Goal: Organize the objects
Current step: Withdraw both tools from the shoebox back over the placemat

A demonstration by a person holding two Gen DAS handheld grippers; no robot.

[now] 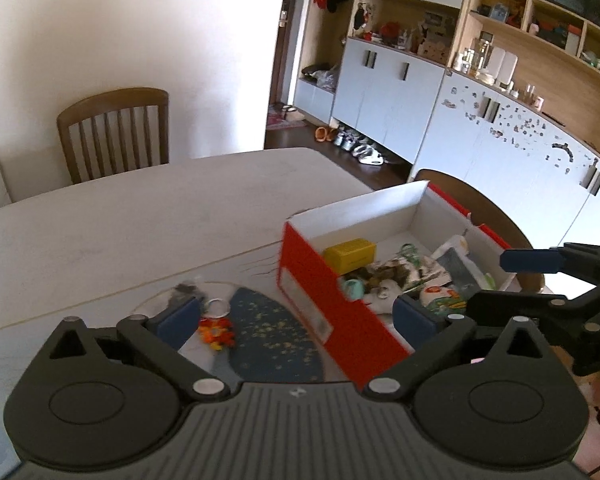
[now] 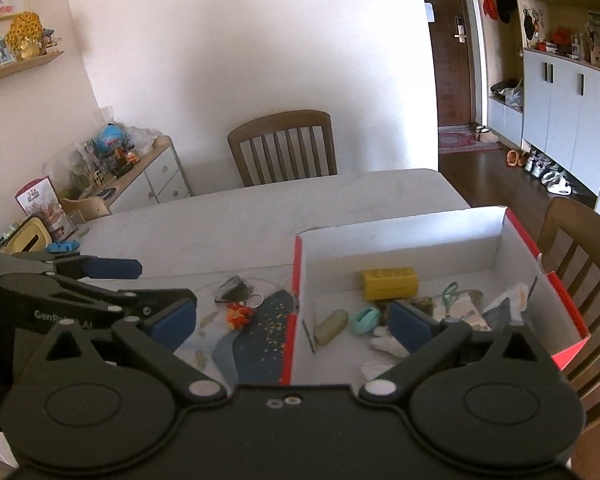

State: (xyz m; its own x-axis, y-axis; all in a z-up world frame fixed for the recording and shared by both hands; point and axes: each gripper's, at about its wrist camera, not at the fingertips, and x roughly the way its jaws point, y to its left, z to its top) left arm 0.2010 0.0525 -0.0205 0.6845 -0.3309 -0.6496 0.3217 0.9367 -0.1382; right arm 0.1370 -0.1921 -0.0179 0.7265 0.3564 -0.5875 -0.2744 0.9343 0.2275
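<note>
Both my jaws are wide open, empty. My left gripper (image 1: pixel 296 318) could bump the red-and-white cardboard box (image 1: pixel 320 300) wall at picture middle.

A wooden chair (image 2: pixel 286 146) stands behind the white table (image 2: pixel 260 208), with pale cabinets (image 1: pixel 388 92) beyond.

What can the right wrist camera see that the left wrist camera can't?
Only the right wrist view shows the wall shelf with a yellow ornament and the olive tube in the box. Only the left wrist view shows the long shelf of jars. Both show the red box, yellow block, orange keychain and both grippers, open, holding nothing.
</note>
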